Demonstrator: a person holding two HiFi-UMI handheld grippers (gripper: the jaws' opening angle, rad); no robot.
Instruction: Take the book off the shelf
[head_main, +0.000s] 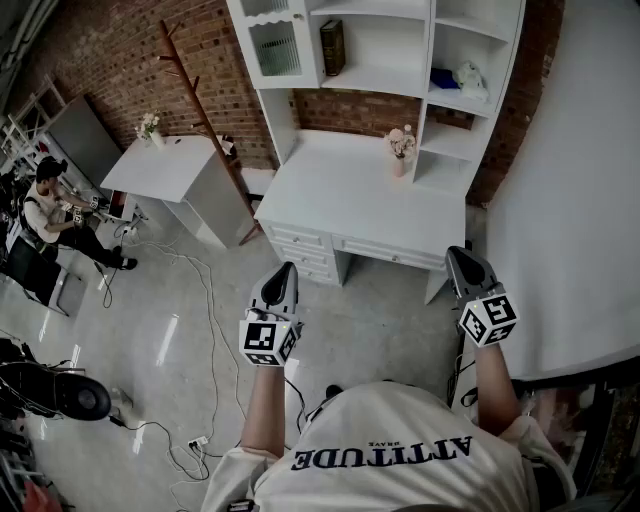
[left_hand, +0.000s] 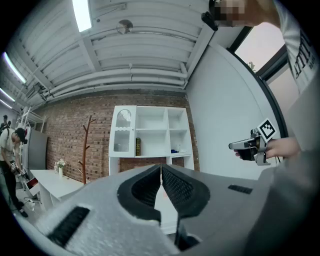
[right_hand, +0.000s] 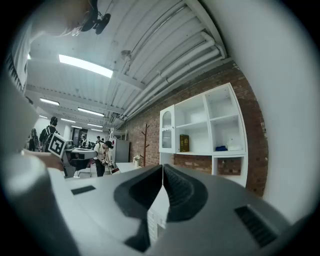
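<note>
A dark book (head_main: 332, 47) with gold print stands upright in the middle compartment of the white shelf unit (head_main: 375, 75) on top of a desk. It also shows as a small dark book (left_hand: 138, 146) in the left gripper view and as a book (right_hand: 184, 143) in the right gripper view. My left gripper (head_main: 287, 268) and right gripper (head_main: 456, 250) are both held out in front of the desk, well short of the shelf. In each gripper view the jaws meet with nothing between them, the left gripper (left_hand: 161, 170) and the right gripper (right_hand: 163, 170) alike.
The white desk (head_main: 350, 215) carries a small flower vase (head_main: 401, 145). A blue item (head_main: 445, 78) and a white item (head_main: 470, 78) lie in the right compartment. A coat rack (head_main: 190, 70), a white side table (head_main: 165, 165), floor cables (head_main: 200, 300) and a seated person (head_main: 50, 210) are at left. A white wall (head_main: 580, 200) stands at right.
</note>
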